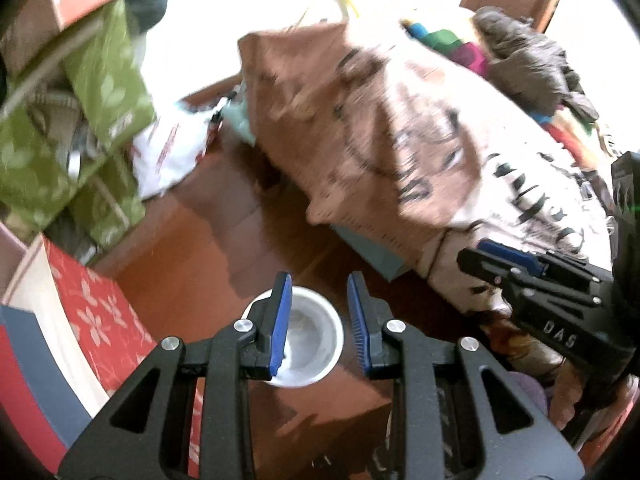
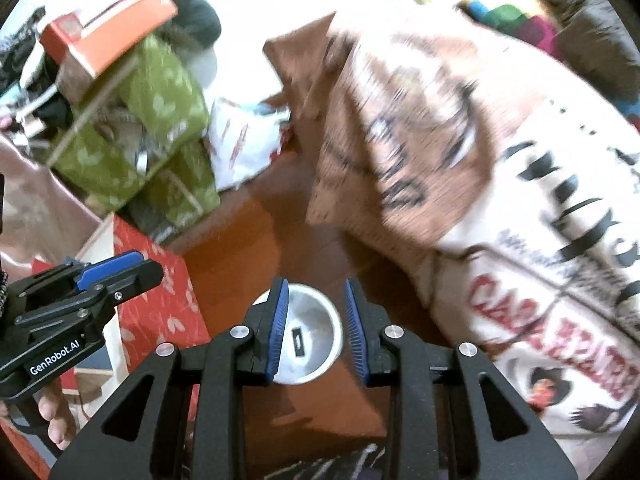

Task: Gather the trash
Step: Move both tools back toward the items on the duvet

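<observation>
A white cup (image 1: 312, 332) stands upright on the wooden floor (image 1: 192, 260), and I look almost straight down into it. My left gripper (image 1: 318, 280) hangs above the cup with its blue pads a narrow gap apart and nothing between them. The left finger hides part of the cup's rim. In the right wrist view the cup (image 2: 316, 336) has a silvery inside with a black mark at the bottom. My right gripper (image 2: 316, 284) is above it too, pads slightly apart and bare. Each gripper shows in the other's view, the right (image 1: 472, 258) and the left (image 2: 148, 270), with nothing in the jaws.
A big printed cushion (image 1: 400, 120) lies close on the right, with dark clothes behind it. Green flowered boxes (image 1: 100, 92) and a white plastic bag (image 1: 168, 156) are at the back left. A red flowered box (image 1: 92, 312) stands near left. A person's hand (image 2: 56, 420) holds the left gripper.
</observation>
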`<control>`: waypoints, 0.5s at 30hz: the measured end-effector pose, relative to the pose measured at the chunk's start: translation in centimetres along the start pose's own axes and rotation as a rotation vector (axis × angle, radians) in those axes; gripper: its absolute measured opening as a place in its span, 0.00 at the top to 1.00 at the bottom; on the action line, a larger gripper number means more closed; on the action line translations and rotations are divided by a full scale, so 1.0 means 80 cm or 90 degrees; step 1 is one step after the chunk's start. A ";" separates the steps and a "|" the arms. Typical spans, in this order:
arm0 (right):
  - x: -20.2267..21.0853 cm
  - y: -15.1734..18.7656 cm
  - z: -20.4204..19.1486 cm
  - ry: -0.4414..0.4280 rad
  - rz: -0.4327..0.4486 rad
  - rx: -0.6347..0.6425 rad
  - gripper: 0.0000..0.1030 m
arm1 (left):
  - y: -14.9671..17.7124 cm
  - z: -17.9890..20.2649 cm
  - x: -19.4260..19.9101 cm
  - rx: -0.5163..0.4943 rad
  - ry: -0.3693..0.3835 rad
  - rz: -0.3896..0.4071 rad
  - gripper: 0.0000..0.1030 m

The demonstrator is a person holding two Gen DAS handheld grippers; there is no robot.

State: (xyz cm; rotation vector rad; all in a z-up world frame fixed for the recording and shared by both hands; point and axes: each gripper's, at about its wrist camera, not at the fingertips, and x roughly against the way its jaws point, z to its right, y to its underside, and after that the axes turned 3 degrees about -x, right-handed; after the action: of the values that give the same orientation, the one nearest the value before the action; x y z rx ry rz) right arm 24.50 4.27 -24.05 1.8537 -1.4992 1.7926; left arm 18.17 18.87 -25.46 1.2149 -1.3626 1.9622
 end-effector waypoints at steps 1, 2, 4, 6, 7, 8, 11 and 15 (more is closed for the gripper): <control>0.012 -0.002 0.005 0.002 0.015 -0.002 0.75 | -0.007 0.013 0.011 -0.010 0.001 0.015 0.73; 0.029 -0.006 0.013 0.006 0.034 -0.006 0.75 | -0.011 0.022 0.019 -0.017 0.002 0.025 0.73; 0.056 -0.010 0.026 0.011 0.065 -0.013 0.75 | -0.021 0.043 0.037 -0.030 0.009 0.049 0.70; 0.086 -0.016 0.041 0.021 0.103 -0.019 0.75 | -0.028 0.063 0.052 -0.043 0.014 0.069 0.62; 0.096 -0.018 0.045 0.026 0.117 -0.020 0.75 | -0.034 0.078 0.062 -0.054 0.016 0.085 0.61; 0.112 -0.020 0.053 0.033 0.138 -0.021 0.75 | -0.037 0.087 0.067 -0.062 0.017 0.094 0.56; 0.150 -0.025 0.071 0.054 0.188 -0.025 0.72 | -0.049 0.123 0.087 -0.092 0.017 0.129 0.44; 0.196 -0.027 0.106 0.074 0.257 -0.047 0.40 | -0.064 0.176 0.100 -0.133 0.027 0.159 0.37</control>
State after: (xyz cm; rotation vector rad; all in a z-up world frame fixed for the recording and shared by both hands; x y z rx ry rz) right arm 28.20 -8.83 -12.36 1.4605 -1.9712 1.9323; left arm 23.72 7.28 -14.32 0.9404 -1.7180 1.9340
